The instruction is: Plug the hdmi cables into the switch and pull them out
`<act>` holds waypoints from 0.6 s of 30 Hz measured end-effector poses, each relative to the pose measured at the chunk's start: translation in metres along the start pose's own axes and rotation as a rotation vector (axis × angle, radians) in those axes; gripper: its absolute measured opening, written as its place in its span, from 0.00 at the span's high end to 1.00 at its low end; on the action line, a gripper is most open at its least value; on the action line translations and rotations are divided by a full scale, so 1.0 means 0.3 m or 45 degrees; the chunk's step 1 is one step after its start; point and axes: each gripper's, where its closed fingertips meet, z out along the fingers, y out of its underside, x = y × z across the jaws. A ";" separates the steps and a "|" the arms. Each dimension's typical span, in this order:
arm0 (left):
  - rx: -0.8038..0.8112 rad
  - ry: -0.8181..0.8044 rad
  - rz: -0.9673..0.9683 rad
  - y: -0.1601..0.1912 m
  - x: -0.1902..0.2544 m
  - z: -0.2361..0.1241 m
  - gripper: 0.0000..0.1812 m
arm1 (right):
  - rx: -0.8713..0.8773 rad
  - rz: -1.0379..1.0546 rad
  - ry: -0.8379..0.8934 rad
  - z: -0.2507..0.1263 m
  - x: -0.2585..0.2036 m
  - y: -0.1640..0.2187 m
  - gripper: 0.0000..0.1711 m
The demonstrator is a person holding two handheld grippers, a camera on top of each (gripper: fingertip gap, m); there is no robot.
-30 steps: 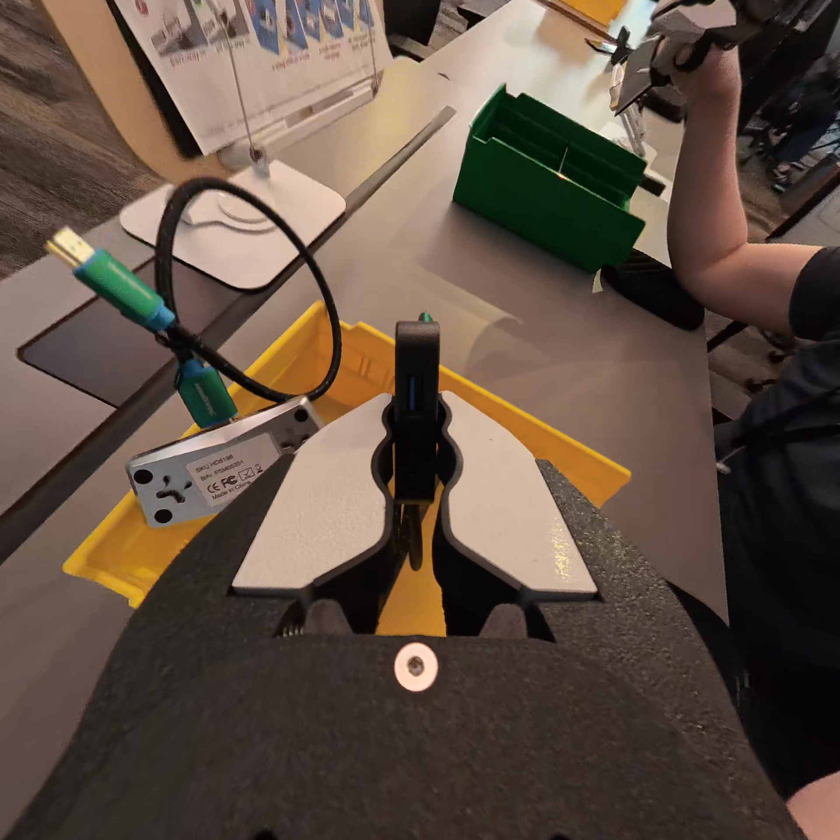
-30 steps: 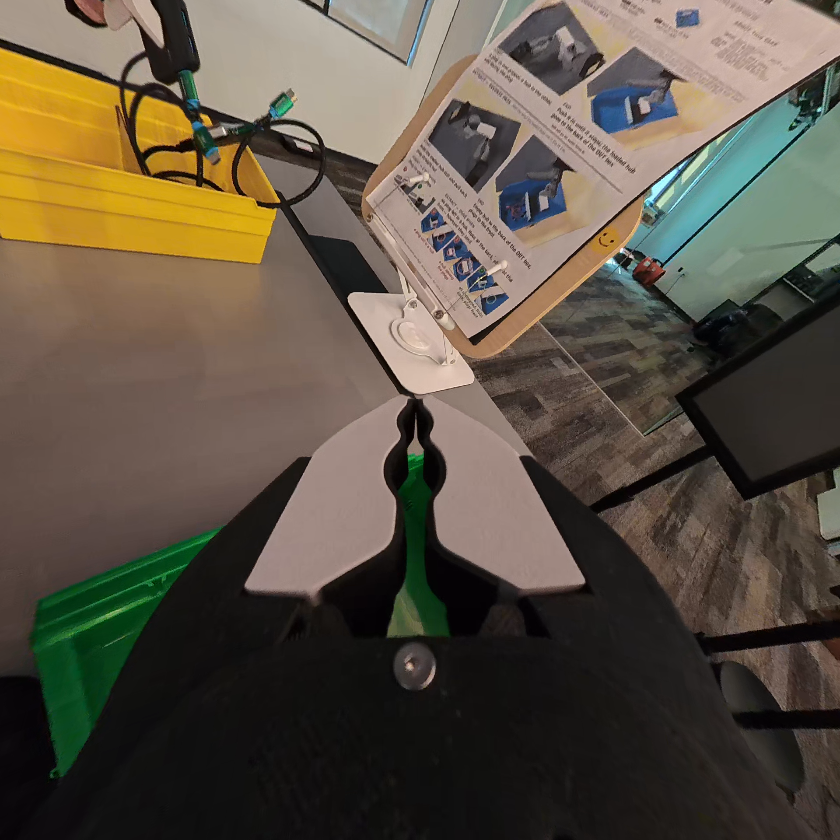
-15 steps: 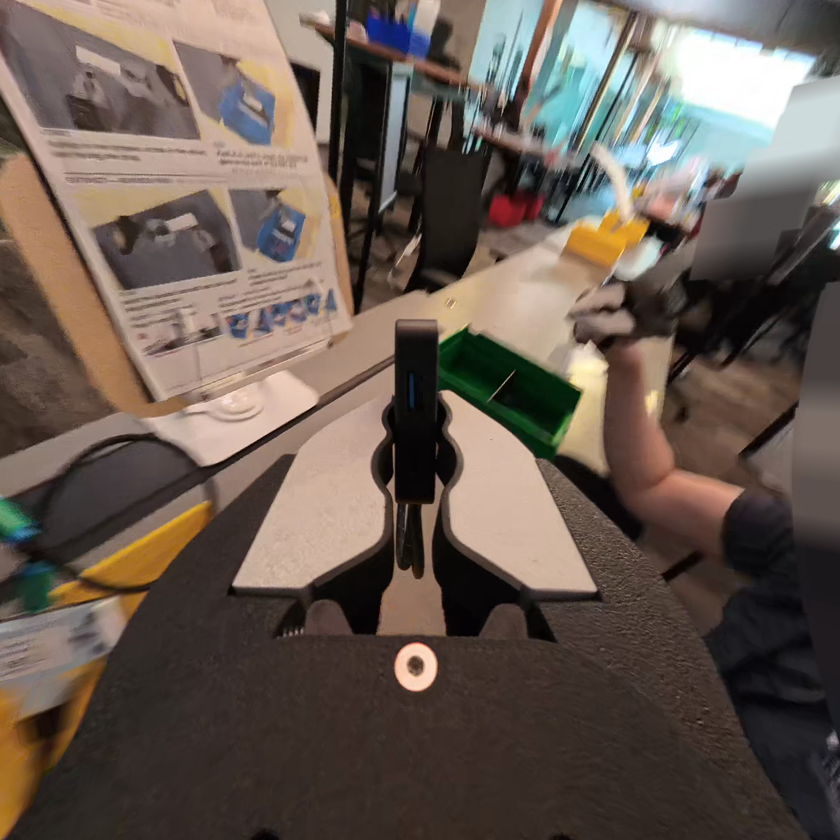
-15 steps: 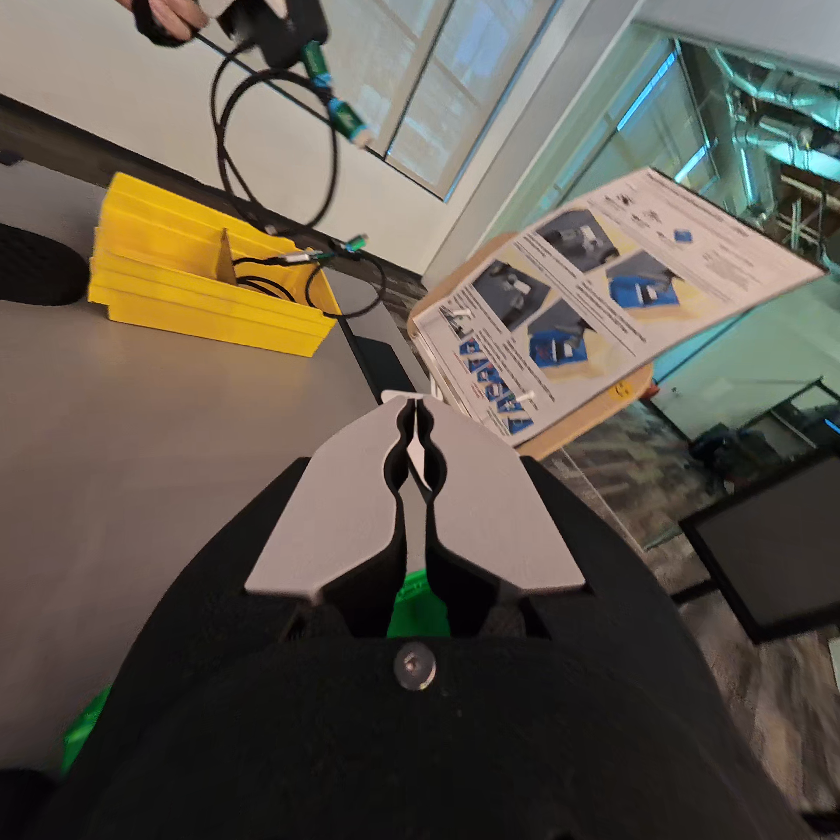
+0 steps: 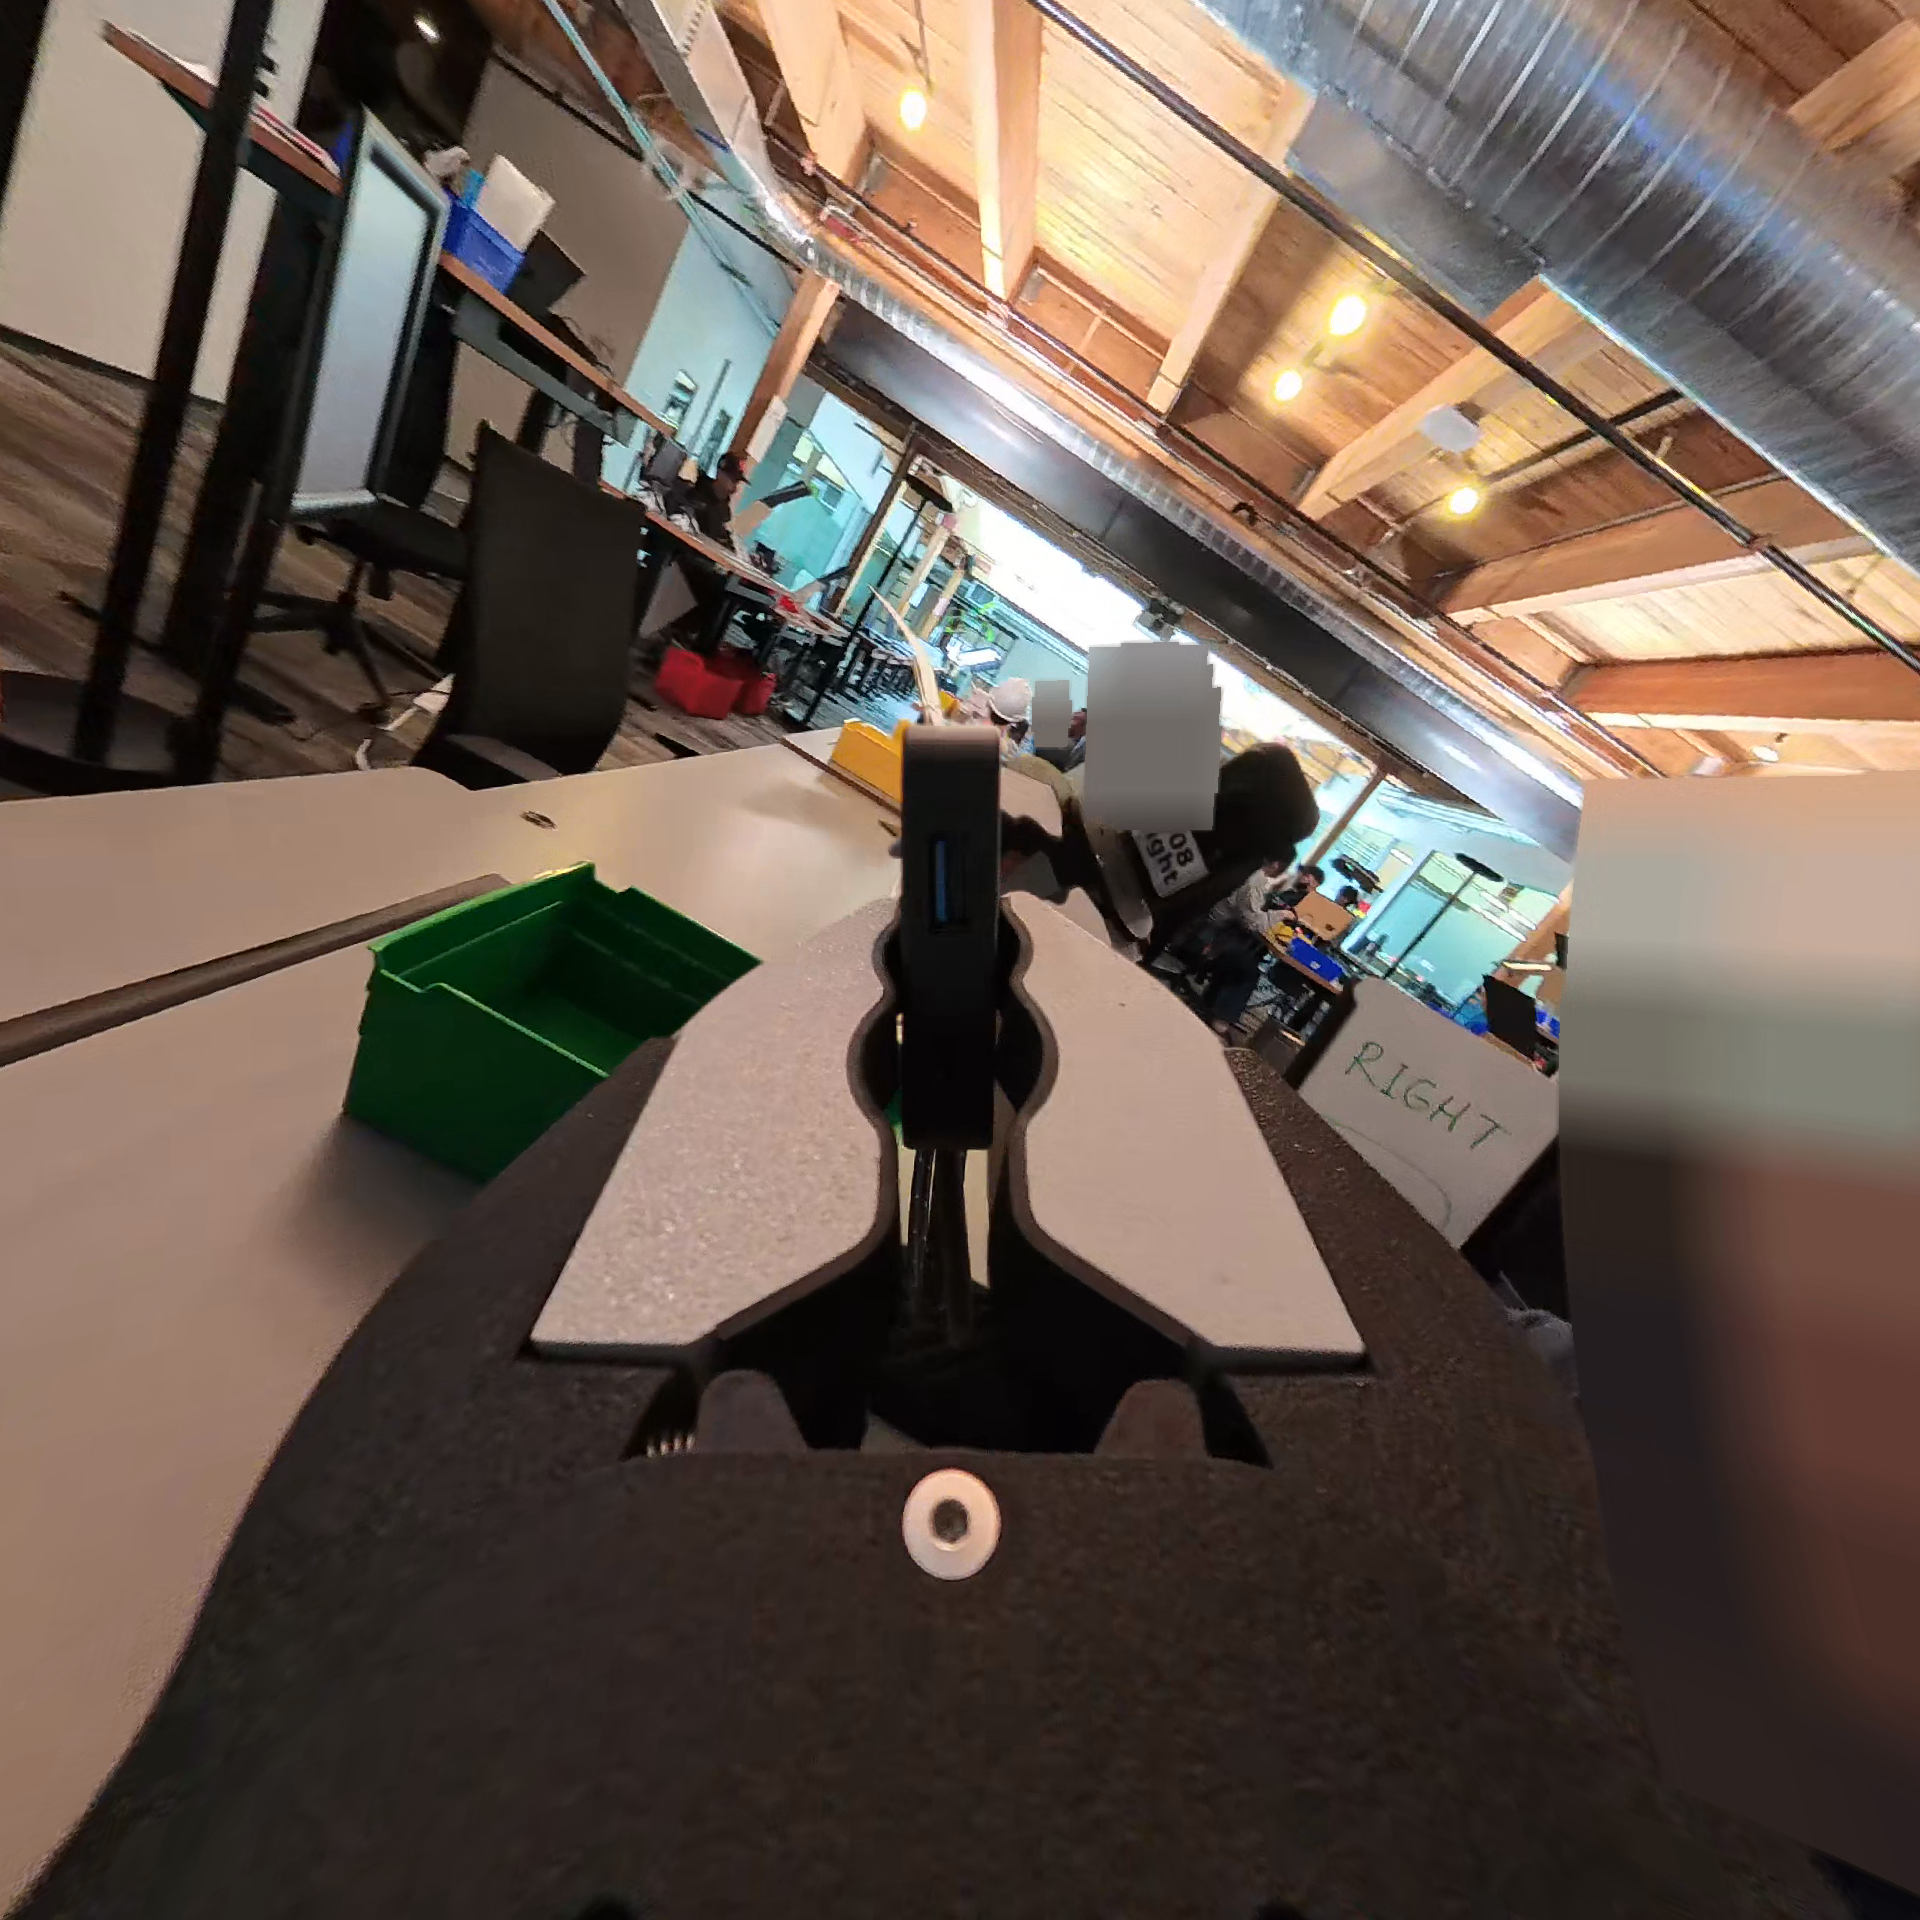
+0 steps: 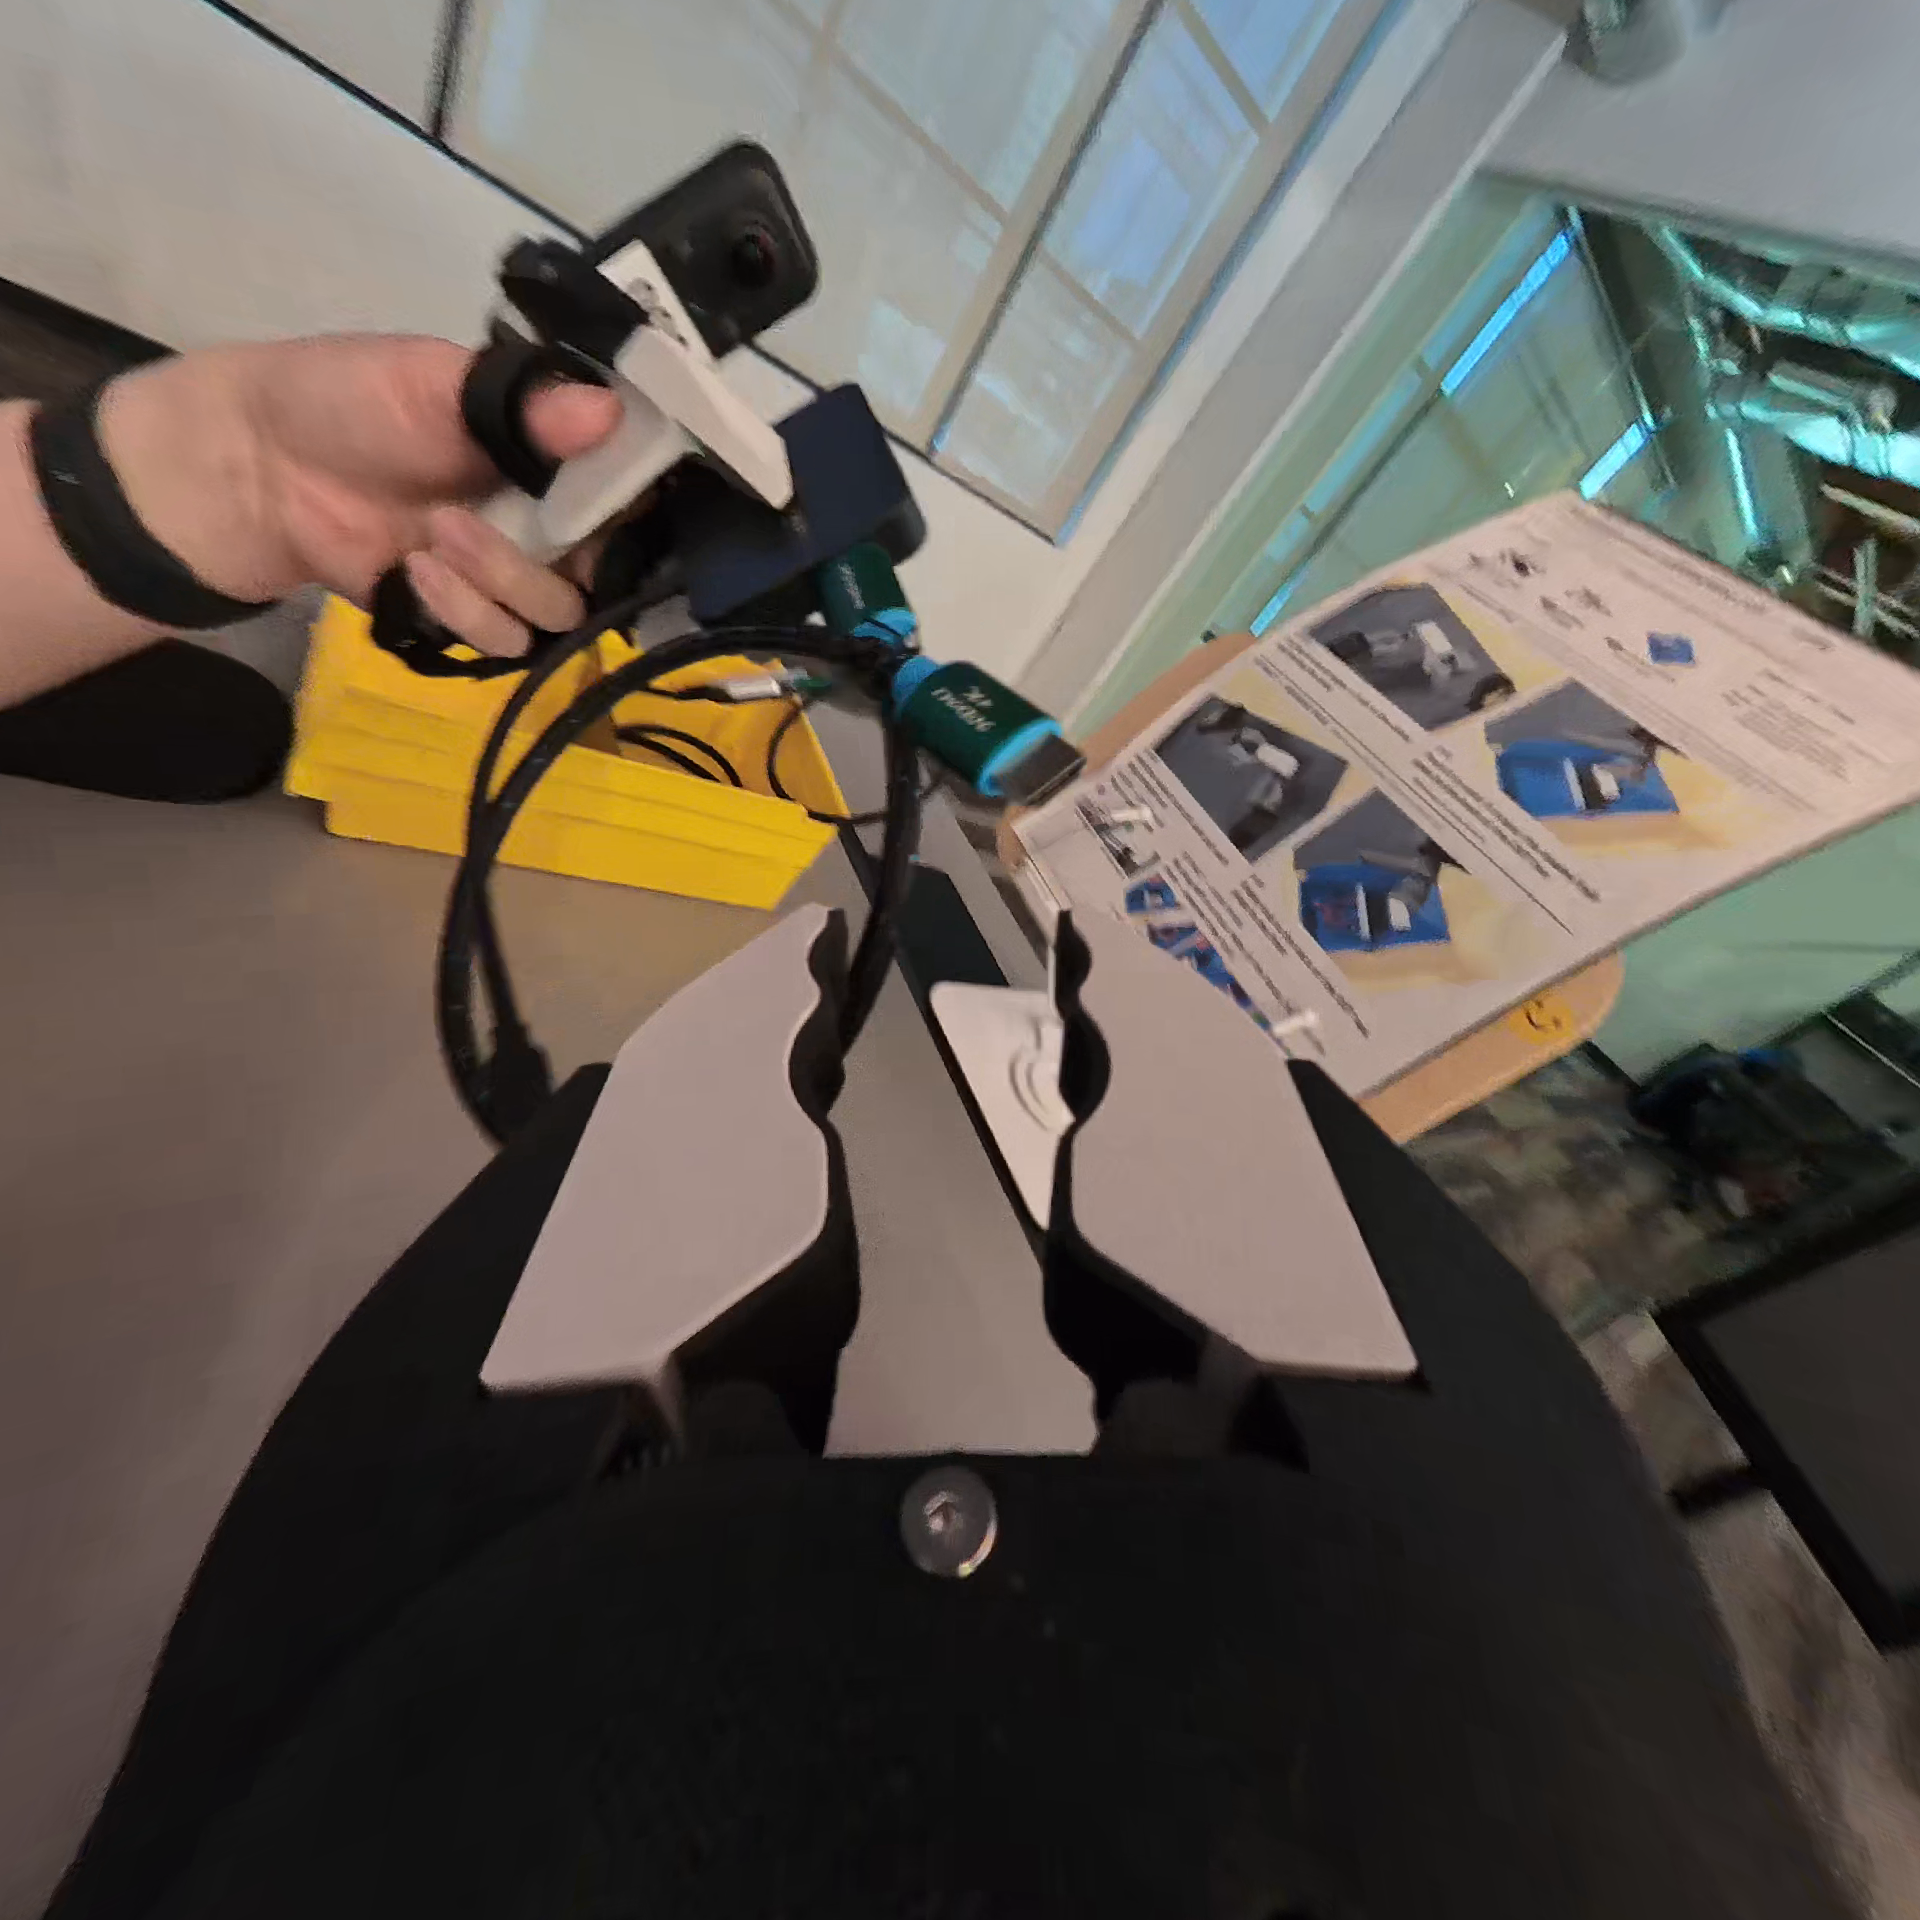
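My left gripper (image 5: 948,925) is shut on a black switch (image 5: 948,894), held edge-on and raised high above the table. In the right wrist view the left gripper (image 6: 779,488) holds the dark switch (image 6: 831,499) in the air, with a green HDMI plug (image 6: 862,587) in it. A black cable loop (image 6: 499,914) hangs down, and the free green plug (image 6: 977,727) dangles in the air. My right gripper (image 6: 940,935) is open and empty, below the free plug and beside the loop.
A yellow bin (image 6: 582,790) with more cables sits on the grey table (image 6: 208,987) behind the loop. A green bin (image 5: 520,997) stands on the table in the left wrist view. An instruction sheet on a stand (image 6: 1455,810) is at the right. One gripper's finger ends stand about 12 centimeters off the other's.
My left gripper has lifted the switch with its cable out of the yellow bin and tilted upward. My right gripper has opened and turned toward the hanging cable.
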 end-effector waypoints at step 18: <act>-0.098 0.113 -0.054 0.100 -0.143 0.039 0.92 | -0.082 0.995 -0.594 0.184 -0.157 0.137 0.99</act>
